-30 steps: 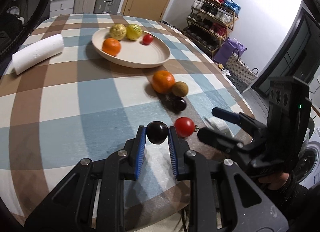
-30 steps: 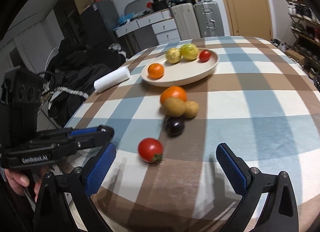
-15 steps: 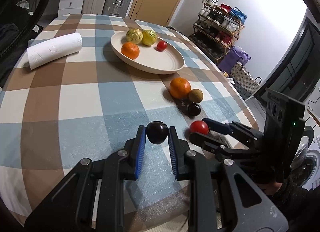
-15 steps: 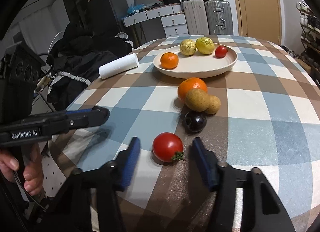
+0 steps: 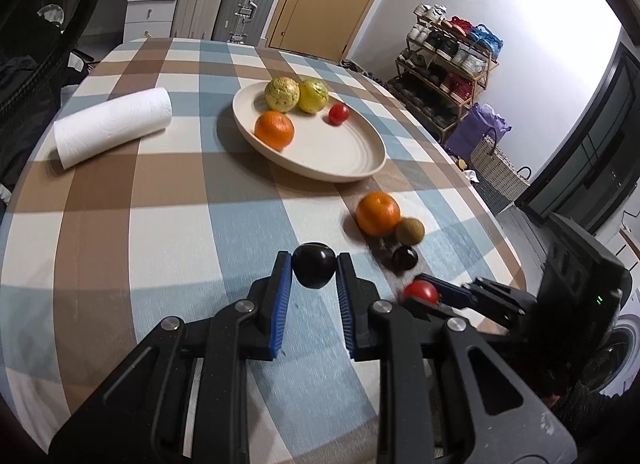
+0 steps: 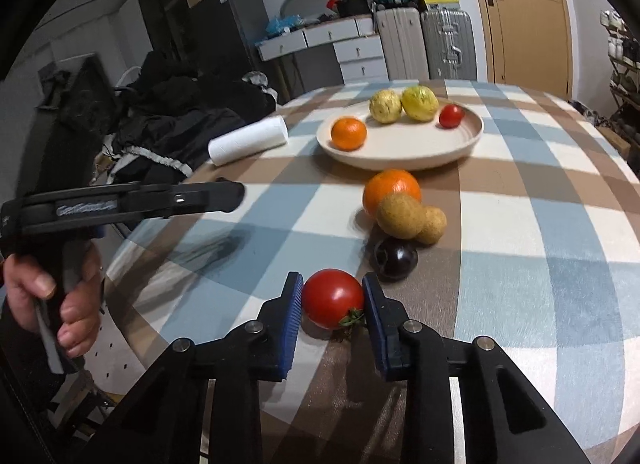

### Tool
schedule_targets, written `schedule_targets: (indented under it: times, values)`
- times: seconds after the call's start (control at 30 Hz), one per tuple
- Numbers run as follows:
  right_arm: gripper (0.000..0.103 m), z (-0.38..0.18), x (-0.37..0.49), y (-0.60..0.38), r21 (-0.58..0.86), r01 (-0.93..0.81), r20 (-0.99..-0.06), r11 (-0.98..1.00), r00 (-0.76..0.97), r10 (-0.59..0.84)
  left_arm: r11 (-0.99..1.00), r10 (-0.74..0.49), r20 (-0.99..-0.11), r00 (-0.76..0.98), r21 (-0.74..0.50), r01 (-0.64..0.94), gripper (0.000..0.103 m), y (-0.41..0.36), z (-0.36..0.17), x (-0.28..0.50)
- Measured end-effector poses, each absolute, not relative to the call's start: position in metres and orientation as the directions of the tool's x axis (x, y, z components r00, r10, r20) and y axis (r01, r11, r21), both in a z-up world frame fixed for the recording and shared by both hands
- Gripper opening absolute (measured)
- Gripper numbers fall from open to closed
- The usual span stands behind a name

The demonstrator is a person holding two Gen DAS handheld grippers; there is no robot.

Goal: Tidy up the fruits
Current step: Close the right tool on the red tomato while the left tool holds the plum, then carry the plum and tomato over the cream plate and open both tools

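R gripper [image 6: 332,304] now closed round tomato [image 6: 333,298].

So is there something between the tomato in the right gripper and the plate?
Yes. From the right gripper, holding the tomato, a dark plum, two brown fruits and an orange lie before the plate.

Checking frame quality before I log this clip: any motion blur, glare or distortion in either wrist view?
Left wrist view: blown-out white wall top right, strong fisheye curving of the table, slight smear on the tomato in the right gripper. Right wrist view: tomato sharp, plate slightly soft, dark vignette corners.
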State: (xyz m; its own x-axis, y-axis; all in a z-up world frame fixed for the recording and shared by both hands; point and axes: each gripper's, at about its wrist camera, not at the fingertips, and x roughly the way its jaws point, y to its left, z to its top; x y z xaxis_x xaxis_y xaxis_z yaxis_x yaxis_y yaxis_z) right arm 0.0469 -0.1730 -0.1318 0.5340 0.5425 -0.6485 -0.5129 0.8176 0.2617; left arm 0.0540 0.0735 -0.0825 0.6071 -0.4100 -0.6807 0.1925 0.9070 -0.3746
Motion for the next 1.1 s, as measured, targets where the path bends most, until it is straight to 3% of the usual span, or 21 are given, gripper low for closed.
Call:
schedule_targets:
  times: [0.23, 0.6, 1.1]
  values:
    - [0.031, -0.105, 0.057, -0.184, 0.299, -0.529, -0.571, 0.794, 0.567, 0.593, 0.913, -0.389, -0.668, 0.634, -0.371, 0.169, 0.020, 0.081, -0.071, 0.086]
    - [0.031, -0.053, 0.136, -0.188, 0.302, -0.541, -0.525, 0.785, 0.593, 0.610, 0.914, -0.375, -0.648, 0.663, -0.376, 0.149, 0.020, 0.085, -0.056, 0.163]
    - [0.031, -0.044, 0.295, -0.116, 0.325, -0.596, -0.640, 0.734, 0.433, 0.635, 0.910, -0.374, -0.686, 0.625, -0.400, 0.106, 0.020, 0.086, -0.079, 0.274]
